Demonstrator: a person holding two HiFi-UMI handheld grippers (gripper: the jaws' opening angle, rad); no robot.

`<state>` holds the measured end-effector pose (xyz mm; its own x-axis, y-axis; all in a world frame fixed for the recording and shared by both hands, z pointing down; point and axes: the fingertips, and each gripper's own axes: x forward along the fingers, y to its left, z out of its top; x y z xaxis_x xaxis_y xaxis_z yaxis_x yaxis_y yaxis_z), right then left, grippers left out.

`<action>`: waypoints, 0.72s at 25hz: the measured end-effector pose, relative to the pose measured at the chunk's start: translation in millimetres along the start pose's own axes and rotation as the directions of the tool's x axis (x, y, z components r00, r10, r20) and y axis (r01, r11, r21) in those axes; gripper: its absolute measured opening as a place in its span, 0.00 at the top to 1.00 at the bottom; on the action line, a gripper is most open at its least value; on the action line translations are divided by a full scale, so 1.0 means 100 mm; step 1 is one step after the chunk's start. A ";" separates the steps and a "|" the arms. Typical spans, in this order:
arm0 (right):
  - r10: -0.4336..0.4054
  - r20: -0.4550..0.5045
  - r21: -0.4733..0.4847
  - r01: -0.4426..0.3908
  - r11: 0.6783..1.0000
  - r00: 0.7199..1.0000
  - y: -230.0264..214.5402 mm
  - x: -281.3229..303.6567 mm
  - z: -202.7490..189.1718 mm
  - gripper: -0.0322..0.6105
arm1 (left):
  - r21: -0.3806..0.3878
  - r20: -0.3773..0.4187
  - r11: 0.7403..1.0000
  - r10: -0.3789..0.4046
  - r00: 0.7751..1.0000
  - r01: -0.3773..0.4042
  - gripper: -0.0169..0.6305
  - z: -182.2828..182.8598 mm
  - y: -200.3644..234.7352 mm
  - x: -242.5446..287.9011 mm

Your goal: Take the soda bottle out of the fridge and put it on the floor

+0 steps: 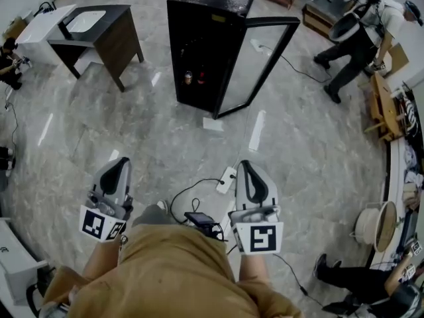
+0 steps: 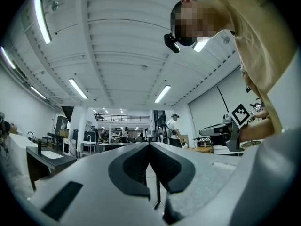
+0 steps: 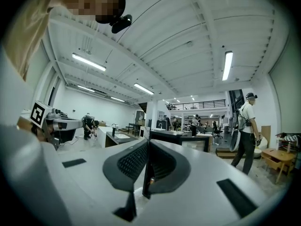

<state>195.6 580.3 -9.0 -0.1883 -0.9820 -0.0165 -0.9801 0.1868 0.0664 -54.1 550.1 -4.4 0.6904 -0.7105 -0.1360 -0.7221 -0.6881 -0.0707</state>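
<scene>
A black fridge (image 1: 199,45) stands on the marble floor ahead of me, its glass door (image 1: 262,65) swung open to the right. Low inside it I see two small bottles, one with a red label (image 1: 201,79) and one beside it (image 1: 189,78); I cannot tell which is the soda bottle. My left gripper (image 1: 122,164) and right gripper (image 1: 245,165) are held close to my body, pointing towards the fridge and far short of it. Both are shut and hold nothing; their tips meet in the left gripper view (image 2: 149,144) and the right gripper view (image 3: 148,142), where the fridge (image 3: 164,136) shows just beyond.
A dark table with a white sink top (image 1: 99,28) stands at the back left. A power strip (image 1: 226,177) with cables lies on the floor between the grippers, and a white slab (image 1: 213,124) lies by the fridge's foot. A person (image 1: 358,38) walks at the far right, near wooden furniture (image 1: 384,105).
</scene>
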 end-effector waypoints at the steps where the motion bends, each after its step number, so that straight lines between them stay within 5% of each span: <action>1: 0.000 -0.003 -0.001 0.000 1.000 1.000 -0.04 0.01 0.00 0.95 | 0.004 0.005 1.000 0.004 1.000 -0.004 0.98 0.02 -0.01 0.03; 9: -0.004 -0.012 0.000 0.004 1.000 1.000 -0.09 0.35 -0.11 0.95 | 0.005 -0.005 1.000 0.013 1.000 -0.013 0.98 -0.13 0.24 0.30; 18: -0.081 -0.032 -0.002 0.081 0.997 0.996 -0.26 1.65 -0.19 0.95 | 0.003 -0.022 1.000 0.011 1.000 -0.011 0.98 -0.60 1.35 1.30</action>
<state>191.0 413.1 5.5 -0.1062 -0.9943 0.0105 -0.9921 0.1066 0.0664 -59.4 356.5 27.3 0.6831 -0.7212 -0.1151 -0.7298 -0.6798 -0.0726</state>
